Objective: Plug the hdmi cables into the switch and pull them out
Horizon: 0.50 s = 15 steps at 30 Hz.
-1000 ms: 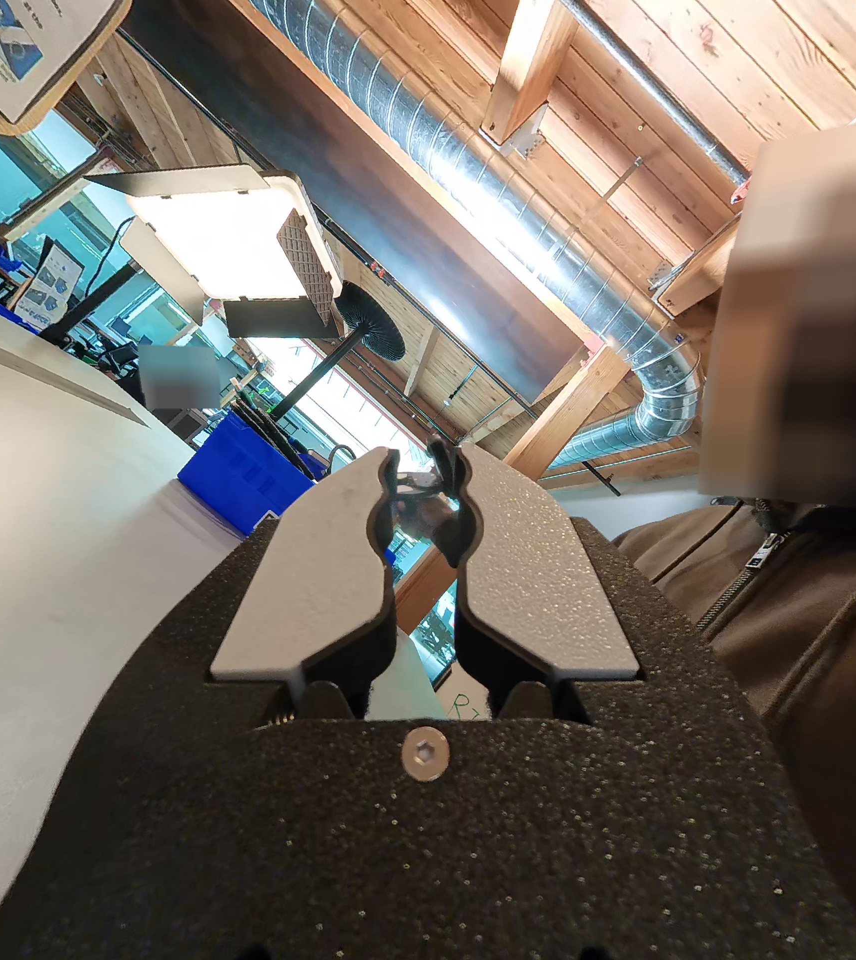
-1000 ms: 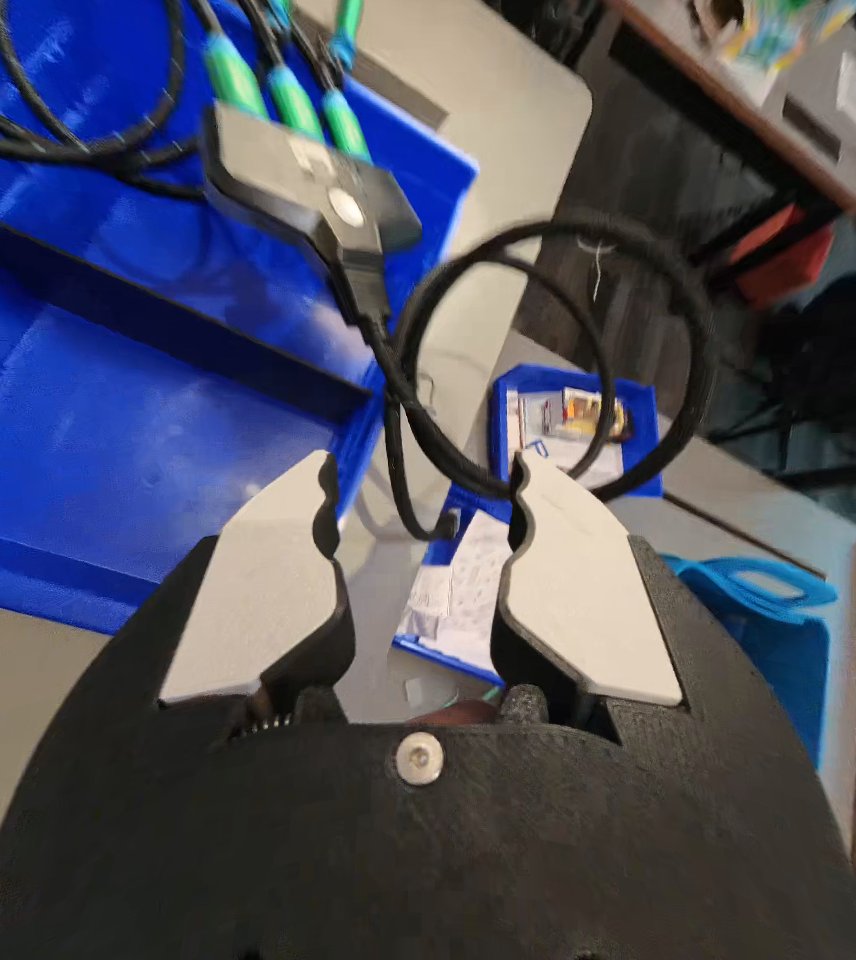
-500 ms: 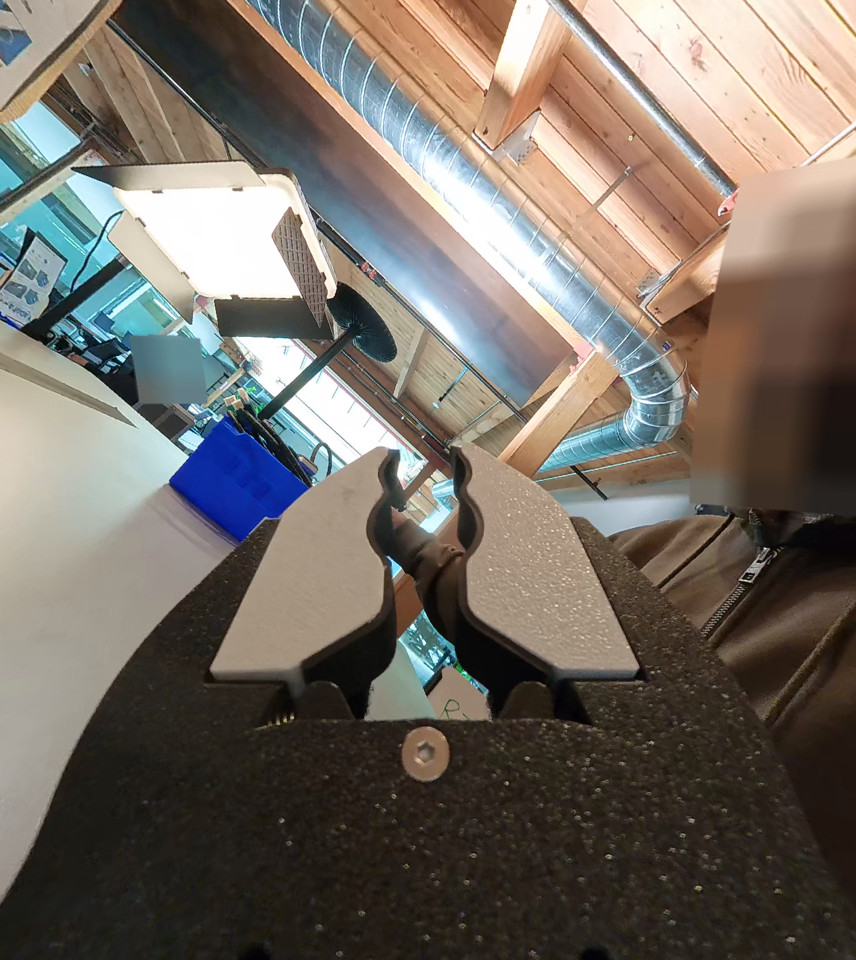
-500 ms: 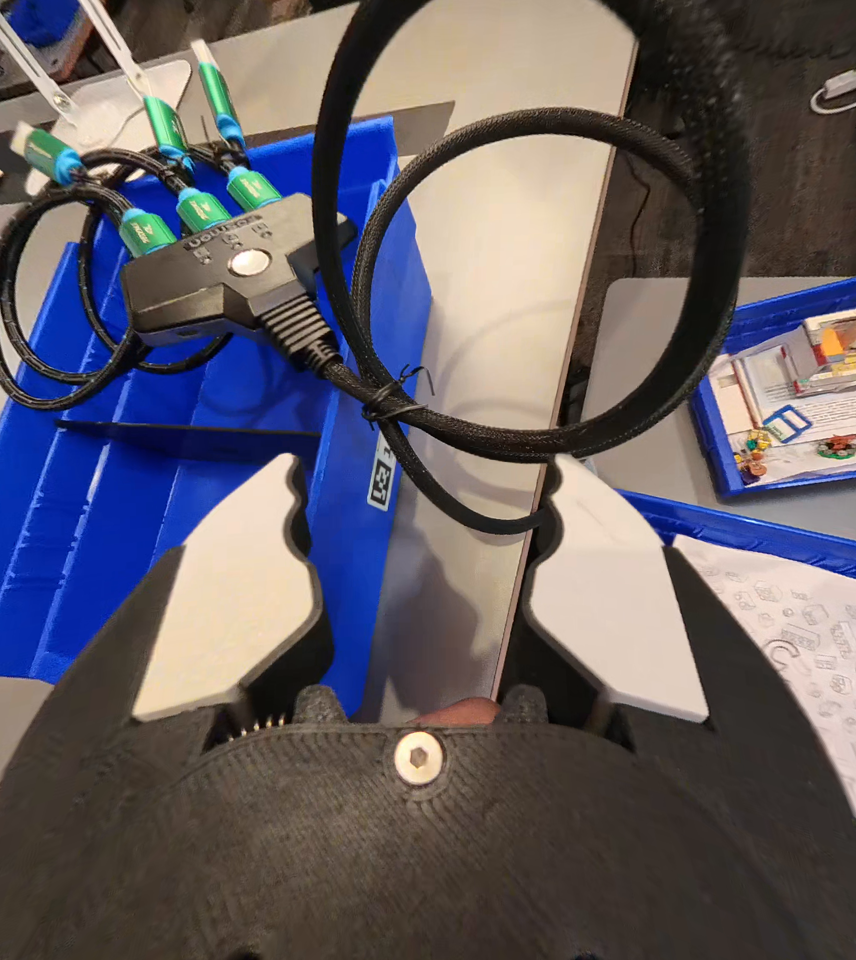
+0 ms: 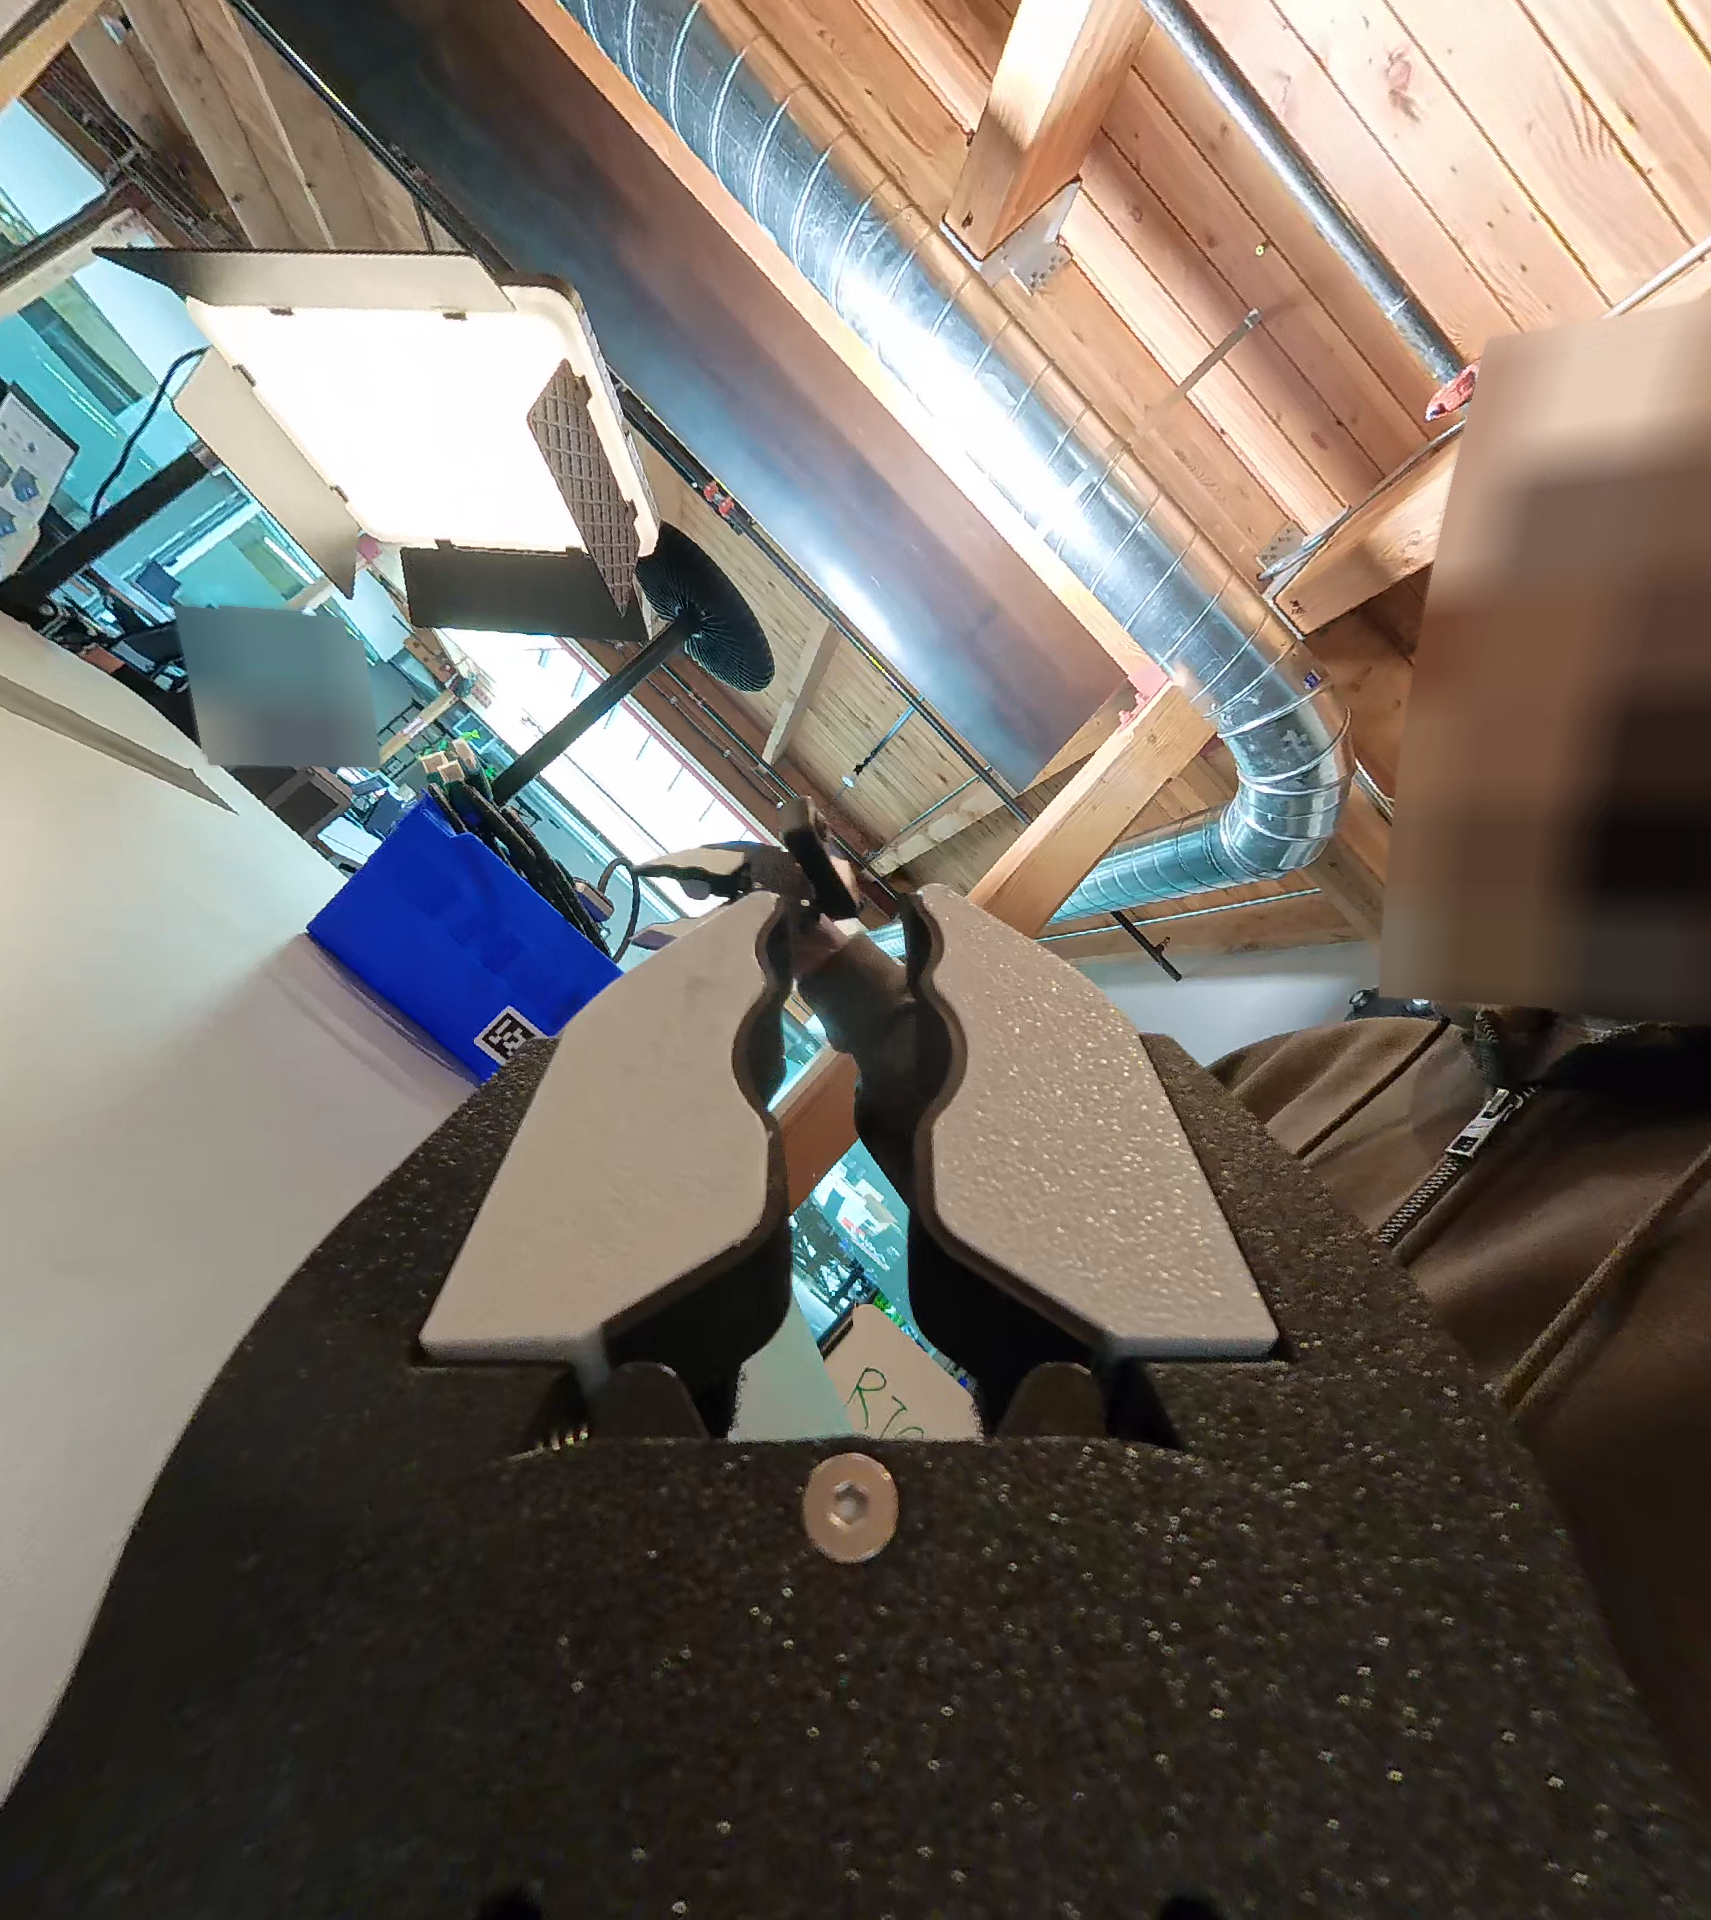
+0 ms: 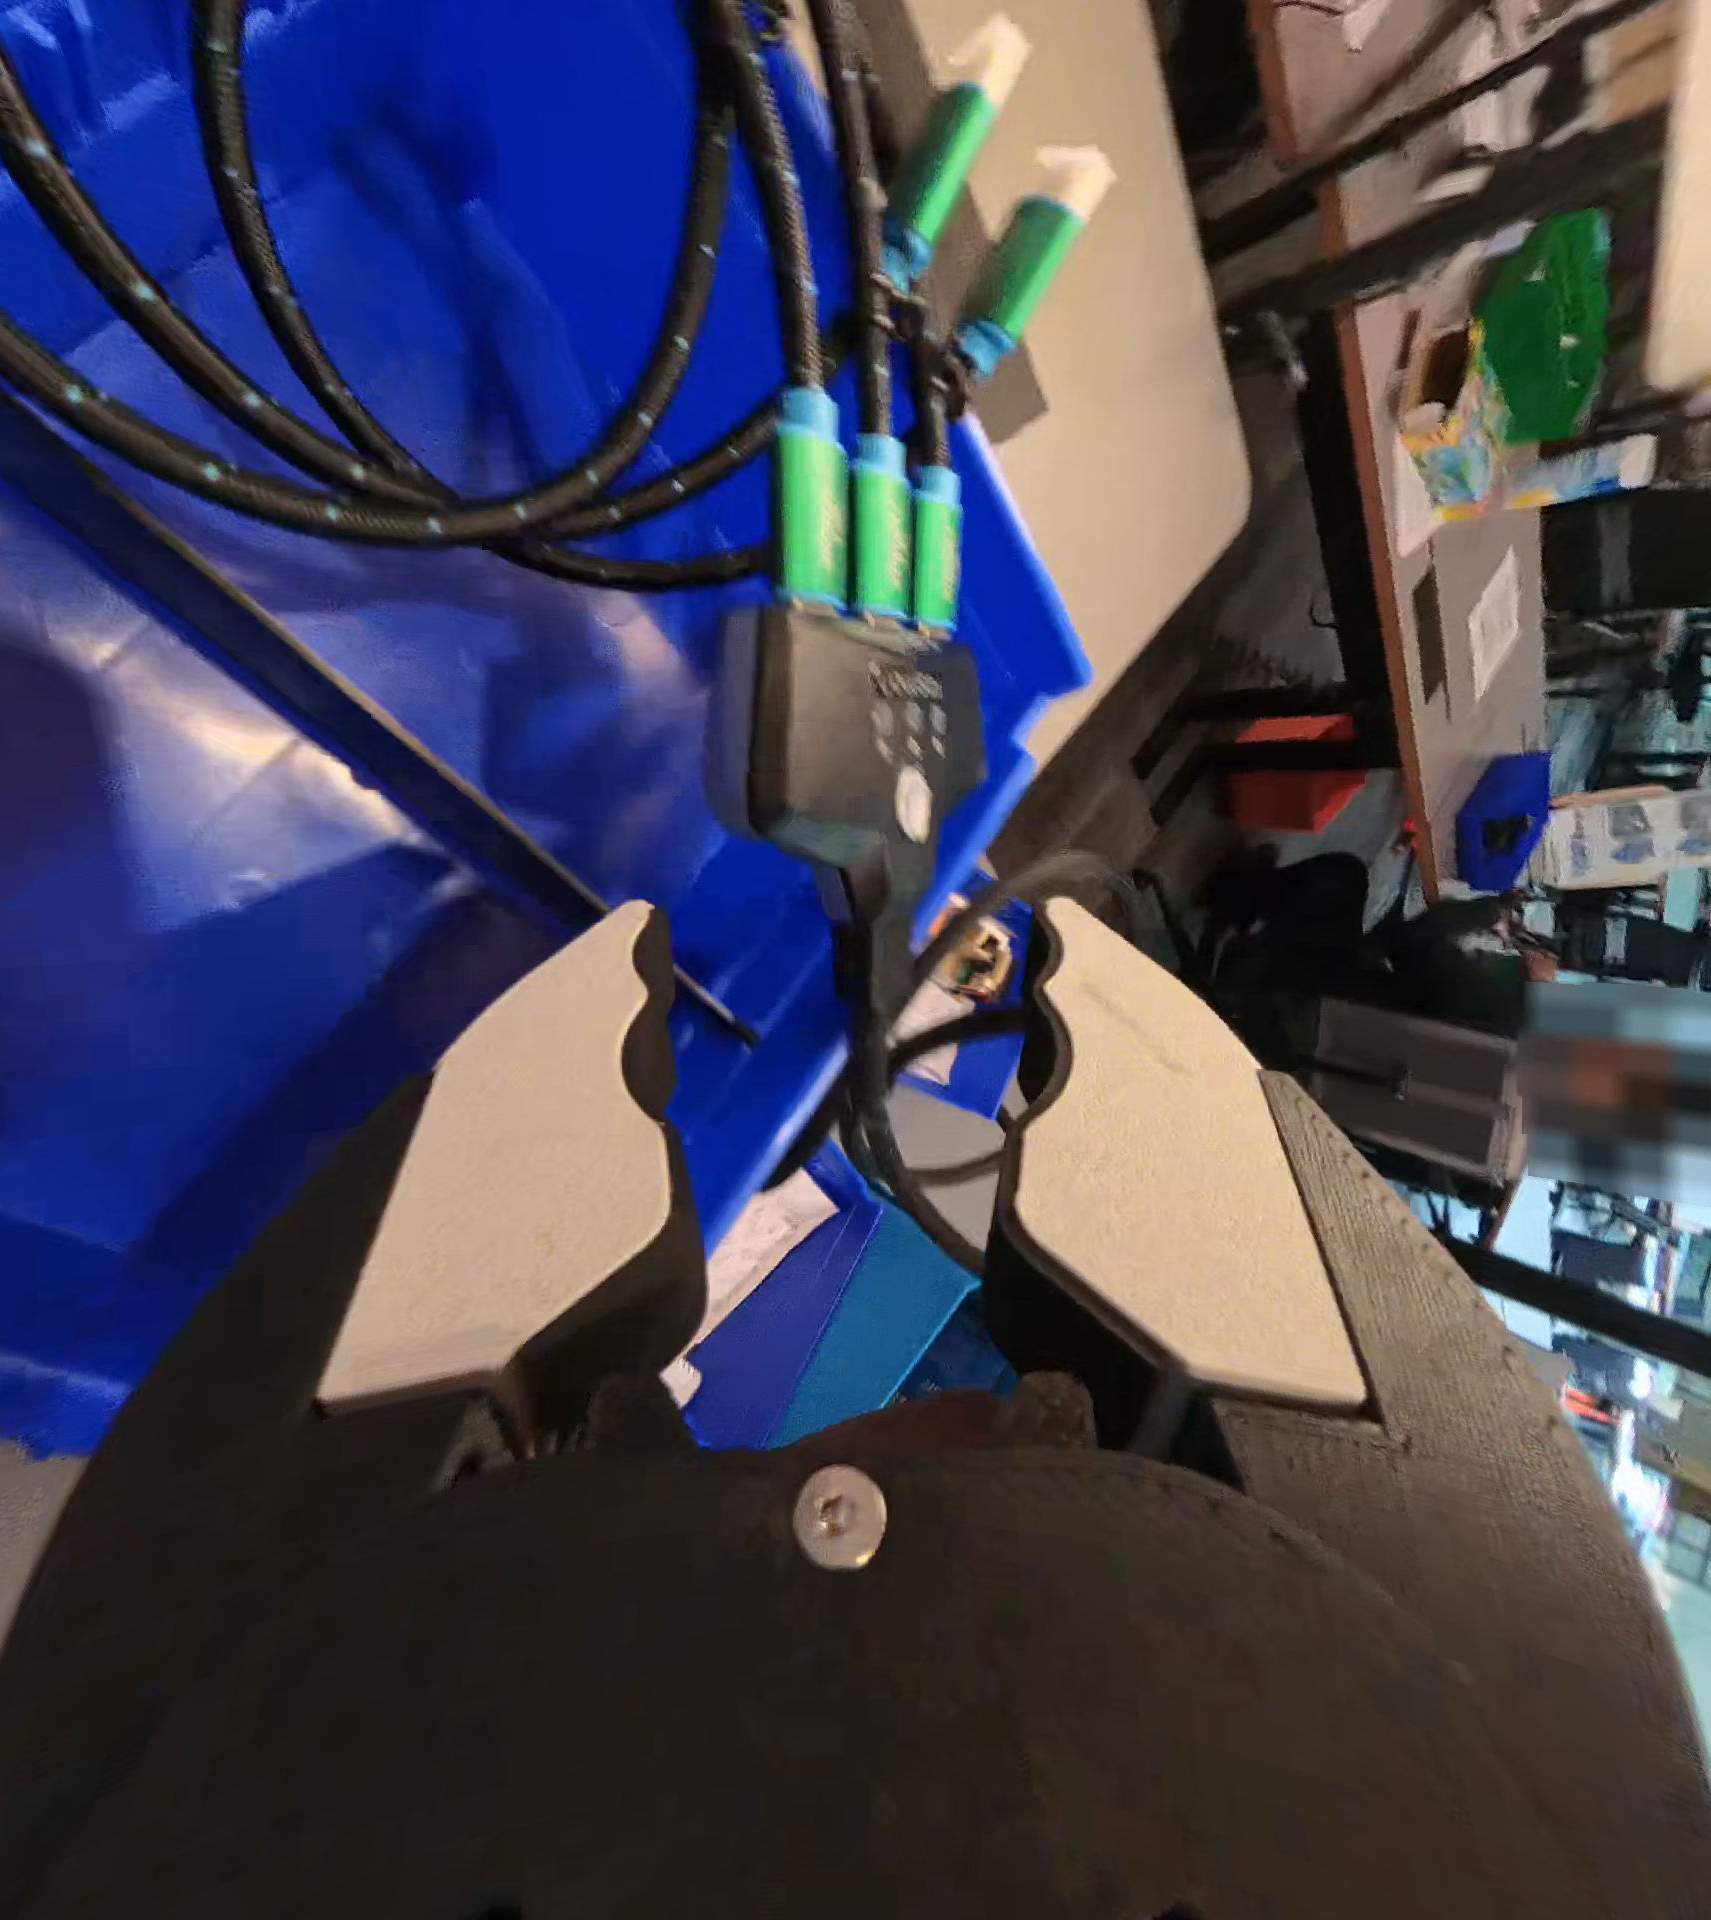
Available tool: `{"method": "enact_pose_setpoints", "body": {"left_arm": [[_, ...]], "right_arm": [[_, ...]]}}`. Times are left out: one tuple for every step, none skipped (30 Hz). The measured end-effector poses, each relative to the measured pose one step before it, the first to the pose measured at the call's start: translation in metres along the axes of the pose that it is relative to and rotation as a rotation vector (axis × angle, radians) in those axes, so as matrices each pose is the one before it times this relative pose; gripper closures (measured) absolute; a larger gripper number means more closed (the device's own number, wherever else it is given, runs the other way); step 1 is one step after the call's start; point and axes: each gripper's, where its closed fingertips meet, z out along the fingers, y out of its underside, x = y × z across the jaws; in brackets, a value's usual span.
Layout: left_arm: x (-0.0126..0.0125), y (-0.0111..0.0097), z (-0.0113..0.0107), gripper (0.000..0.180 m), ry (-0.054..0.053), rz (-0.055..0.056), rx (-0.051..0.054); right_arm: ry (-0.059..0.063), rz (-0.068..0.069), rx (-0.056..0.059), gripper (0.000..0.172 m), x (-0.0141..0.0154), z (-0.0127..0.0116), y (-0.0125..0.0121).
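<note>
Left wrist view looks steeply upward: wooden ceiling [image 5: 1453, 156], silver spiral duct [image 5: 934, 312], lit panel lamp [image 5: 415, 416] on a black pole. A white table [image 5: 51, 1039] lies at left, with a blue bin [image 5: 456, 966] on it; dark cable loops stick up out of the bin. A person in a brown zip jacket [image 5: 1609, 1247] stands close on the right.

Left gripper [image 5: 846, 940]: jaws narrow, closed on a thick black cable [image 5: 877, 1013] that runs up between the grey fingers [image 5: 1038, 1091] and ends in a dark plug just past the tips. Beyond the plug, the other gripper's grey finger shows faintly.

Right gripper [image 6: 846, 935]: jaws stand wide; the black braided cord [image 6: 872, 1091] runs through the gap without being pinched. Whether it touches the right finger I cannot tell, the frame is motion-blurred.

Just ahead of the right tips: a black hub box [image 6: 851, 727] with a round silver button, hanging over the blue bin [image 6: 311, 831]. Three green connectors [image 6: 861, 530] are plugged into its far end; their black braided leads coil across the bin. Two more green connectors [image 6: 986, 197] with pale caps lie further out. A black divider crosses the bin floor. Below the jaws, a smaller blue tray [image 6: 830, 1320] with papers.
</note>
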Motion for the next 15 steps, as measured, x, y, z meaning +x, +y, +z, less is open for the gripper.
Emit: {"method": "enact_pose_setpoints", "body": {"left_arm": [[0.00038,0.00026,-0.00003,0.160,0.0000,0.0025,-0.0007],[0.00054,-0.00031,-0.00041,0.160,0.0000,0.0042,0.0037],[0.00066,-0.00062,-0.00084,0.160,-0.0006,0.0041,0.0059],[0.00061,-0.00081,-0.00088,0.160,-0.0010,0.0034,0.0072],[0.00034,-0.00086,-0.00104,0.160,-0.0022,0.0025,0.0073],[0.00056,-0.00056,-0.00085,0.160,-0.0007,0.0011,0.0055],[0.00067,-0.00028,-0.00073,0.160,-0.0004,0.0015,0.0034],[0.00059,-0.00010,-0.00055,0.160,-0.0009,0.0030,0.0022],[0.00061,0.00020,-0.00022,0.160,0.0000,0.0030,0.0001],[0.00038,0.00025,-0.00004,0.160,0.0009,0.0020,-0.0016],[0.00018,0.00027,0.00016,0.160,0.0003,0.0012,-0.0018],[-0.00012,0.00021,0.00024,0.160,0.0004,-0.0007,-0.0020],[-0.00011,0.00033,0.00022,0.160,0.0014,-0.0021,-0.0021],[0.00001,0.00007,0.00014,0.160,0.0018,-0.0024,-0.0011],[-0.00006,-0.00016,-0.00002,0.160,0.0017,-0.0028,0.0005]], "right_arm": [[-0.0364,-0.0269,-0.0183,0.107,-0.00529,0.01285,-0.00506],[-0.0307,-0.0272,-0.0303,0.107,-0.00352,0.01229,-0.00233],[-0.0251,-0.0298,-0.0371,0.109,-0.00218,0.01089,-0.00020],[-0.0316,-0.0268,-0.0380,0.112,-0.00261,0.00890,0.00035],[-0.0139,-0.0209,-0.0308,0.112,0.00075,0.00527,-0.00013],[-0.0044,-0.0202,-0.0203,0.120,0.00416,0.00071,-0.00088],[-0.0260,-0.0162,-0.0145,0.125,0.00269,-0.00171,-0.00090],[-0.0432,-0.0105,-0.0121,0.125,0.00026,-0.00181,-0.00053],[-0.0356,-0.0088,-0.0066,0.127,0.00036,-0.00134,-0.00052],[-0.0254,-0.0097,0.0008,0.129,0.00099,-0.00153,-0.00030],[-0.0227,-0.0015,0.0054,0.131,0.00121,-0.00183,0.00021],[-0.0218,0.0091,0.0091,0.134,0.00105,-0.00211,0.00045],[-0.0193,0.0133,0.0155,0.137,0.00095,-0.00280,0.00047],[-0.0122,0.0134,0.0222,0.141,0.00137,-0.00372,0.00014],[-0.0138,0.0140,0.0309,0.145,0.00095,-0.00473,-0.00076]]}}
